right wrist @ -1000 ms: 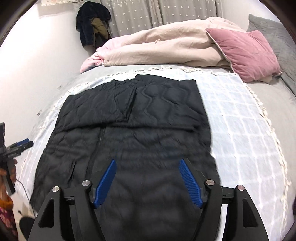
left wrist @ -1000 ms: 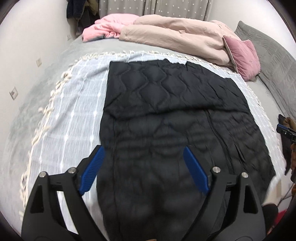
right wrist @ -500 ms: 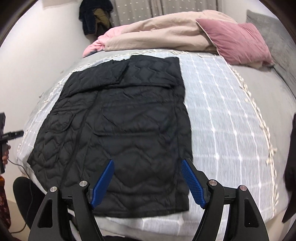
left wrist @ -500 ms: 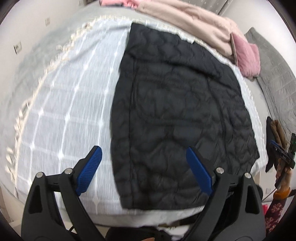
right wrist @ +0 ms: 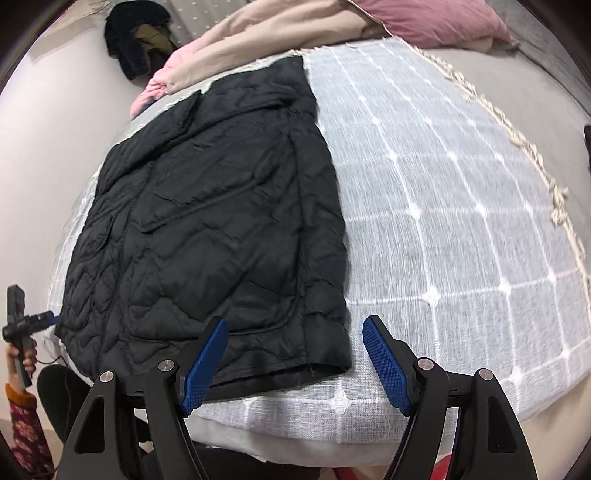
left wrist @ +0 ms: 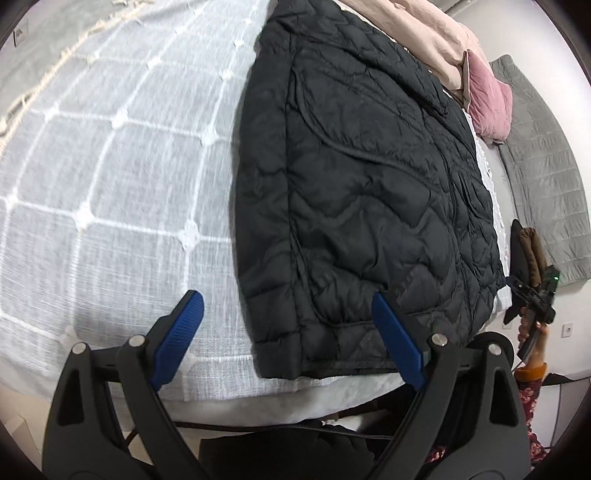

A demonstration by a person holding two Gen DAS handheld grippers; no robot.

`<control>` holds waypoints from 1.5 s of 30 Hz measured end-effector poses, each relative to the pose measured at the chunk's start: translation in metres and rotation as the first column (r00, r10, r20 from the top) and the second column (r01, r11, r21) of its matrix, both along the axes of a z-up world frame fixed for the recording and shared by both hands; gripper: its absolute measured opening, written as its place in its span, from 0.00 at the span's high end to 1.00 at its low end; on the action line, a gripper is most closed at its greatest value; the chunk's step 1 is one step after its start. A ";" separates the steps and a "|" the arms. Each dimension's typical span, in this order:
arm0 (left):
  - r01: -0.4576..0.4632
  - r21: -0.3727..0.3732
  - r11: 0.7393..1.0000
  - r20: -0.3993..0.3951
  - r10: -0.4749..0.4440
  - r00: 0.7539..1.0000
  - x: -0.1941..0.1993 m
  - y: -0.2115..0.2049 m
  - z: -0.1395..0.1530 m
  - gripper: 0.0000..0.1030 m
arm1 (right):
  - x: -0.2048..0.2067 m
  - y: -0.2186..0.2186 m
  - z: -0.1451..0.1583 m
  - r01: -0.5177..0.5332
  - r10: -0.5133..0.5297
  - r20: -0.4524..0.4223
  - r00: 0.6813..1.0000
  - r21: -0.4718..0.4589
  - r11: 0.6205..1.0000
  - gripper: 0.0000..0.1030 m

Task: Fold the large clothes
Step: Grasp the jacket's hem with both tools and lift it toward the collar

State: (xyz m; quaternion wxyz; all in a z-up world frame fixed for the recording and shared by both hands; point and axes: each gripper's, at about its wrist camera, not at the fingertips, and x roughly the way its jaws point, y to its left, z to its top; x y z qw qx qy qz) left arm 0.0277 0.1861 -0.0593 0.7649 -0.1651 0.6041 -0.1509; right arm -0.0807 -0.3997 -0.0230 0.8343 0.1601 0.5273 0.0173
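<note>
Fingers of the left gripper (left wrist: 288,334) stand wide apart and hold nothing; they hang over the near left corner of the black quilted jacket (left wrist: 354,192), one blue pad out over the white checked bedspread (left wrist: 110,177), the other above the hem. Fingers of the right gripper (right wrist: 295,362) are also spread, somewhat less widely, and empty, straddling the near right corner of the same hem, with one pad over the jacket and one over bare bedspread.

The jacket lies flat on the bed, sleeves apparently folded in across the body. Its long axis runs away from both grippers, from the hem at the bed's near edge toward the piled beige duvet (right wrist: 280,40) and pink pillow (right wrist: 436,18) at the far end.

Each hand is nearer its own corner, so the hem's two ends are the natural grasp points. Judging by this layout, the likely next step is to pinch both corners and carry the hem away toward the collar, halving the jacket lengthwise. Whether any pad touches the fabric cannot be told.
</note>
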 end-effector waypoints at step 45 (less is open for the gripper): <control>0.137 -0.271 0.953 0.410 -0.015 0.912 -0.052 -0.007 0.098 0.86 | -0.029 0.070 0.083 -0.134 0.098 0.316 0.944 0.094 0.986 0.92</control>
